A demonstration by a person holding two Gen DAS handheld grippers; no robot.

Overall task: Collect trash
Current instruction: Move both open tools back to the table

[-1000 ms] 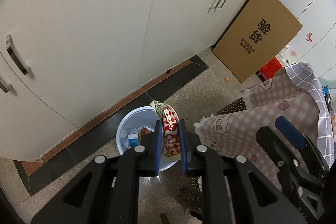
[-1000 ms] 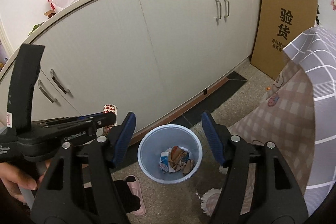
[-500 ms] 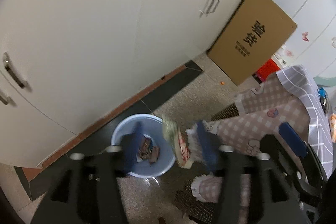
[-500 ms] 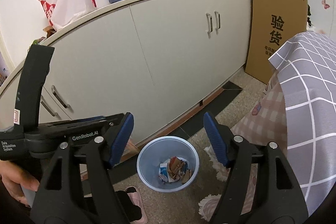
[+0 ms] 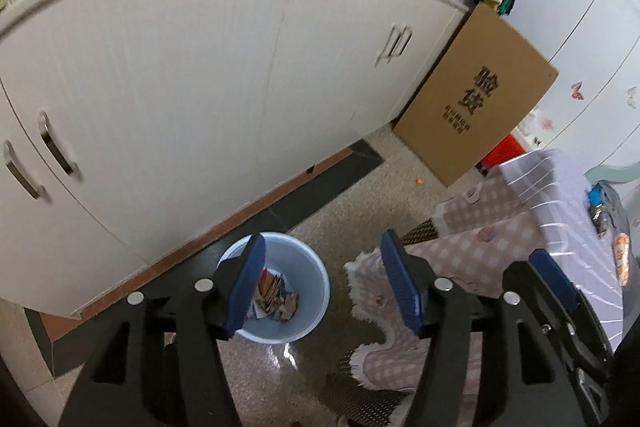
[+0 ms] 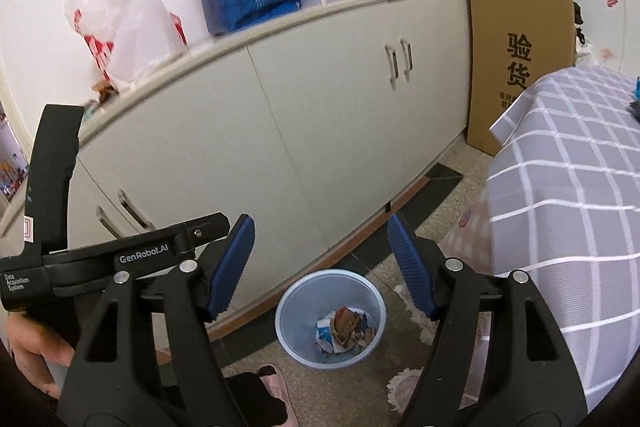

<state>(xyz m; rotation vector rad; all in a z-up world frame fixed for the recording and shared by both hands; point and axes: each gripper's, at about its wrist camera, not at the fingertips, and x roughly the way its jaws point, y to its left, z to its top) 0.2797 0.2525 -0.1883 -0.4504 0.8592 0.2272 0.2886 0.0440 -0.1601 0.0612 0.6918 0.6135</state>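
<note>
left hand-held gripper point(image 5: 322, 281): jaws just opened, nothing between | right hand-held gripper point(image 6: 320, 263): apart | bin point(image 6: 296, 311): holds wrappers point(image 6: 344, 331)

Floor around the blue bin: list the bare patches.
Bare floor lies between the blue bin, cabinet plinth and cardboard box. Crowded: fringed tablecloth beside the bin; pink slipper in front.

Open floor strip runs between long white cabinet front point(image 5: 208, 75) & checked pink-grey tablecloth point(image 6: 568, 187) draping at right. Round pale-blue plastic bin point(image 6: 292, 331) stands on that strip, mouth up, unobstructed from above, paper scraps point(image 6: 344, 327) low inside. Tall brown cardboard sheet point(image 5: 476, 99) leans vs. cabinet end, closing far side. Pink slipper point(image 6: 276, 383) lies near bin's base.
</note>
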